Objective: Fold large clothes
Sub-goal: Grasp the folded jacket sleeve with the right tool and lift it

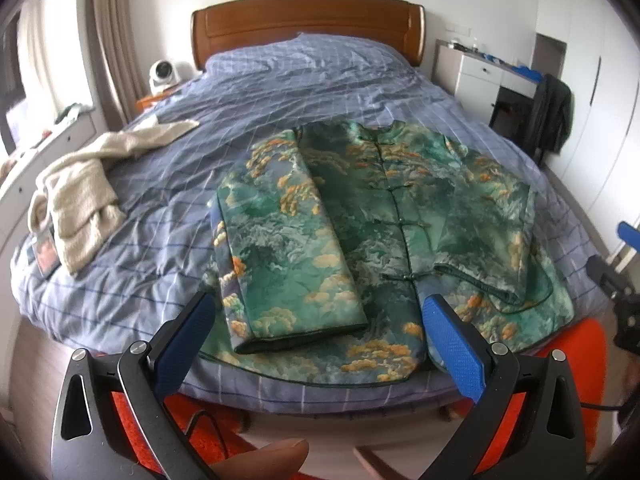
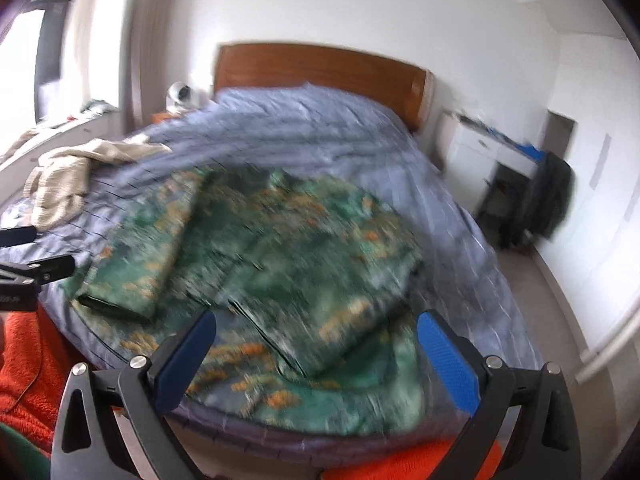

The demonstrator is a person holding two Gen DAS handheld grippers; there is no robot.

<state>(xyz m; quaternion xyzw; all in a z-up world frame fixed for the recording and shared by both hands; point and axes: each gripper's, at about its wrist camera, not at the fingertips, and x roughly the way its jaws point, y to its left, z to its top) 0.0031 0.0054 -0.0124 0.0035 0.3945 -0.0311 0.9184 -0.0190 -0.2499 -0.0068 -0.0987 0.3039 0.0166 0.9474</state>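
The green jacket [image 1: 384, 216] lies buttoned at the foot of the bed [image 1: 320, 76], both sleeves folded in over its front. The body fold looks still to do. Left tongs [image 1: 316, 324] and right tongs [image 2: 316, 344] gape, holding nothing.

Two garments are counted on one bed [image 1: 120, 168], namely one green patterned jacket [image 1: 360, 216] at centre and one beige sweater [image 1: 80, 188] at nine o'clock, while two claws, the left claw [image 1: 320, 320] and the right claw [image 2: 316, 340], are seen.
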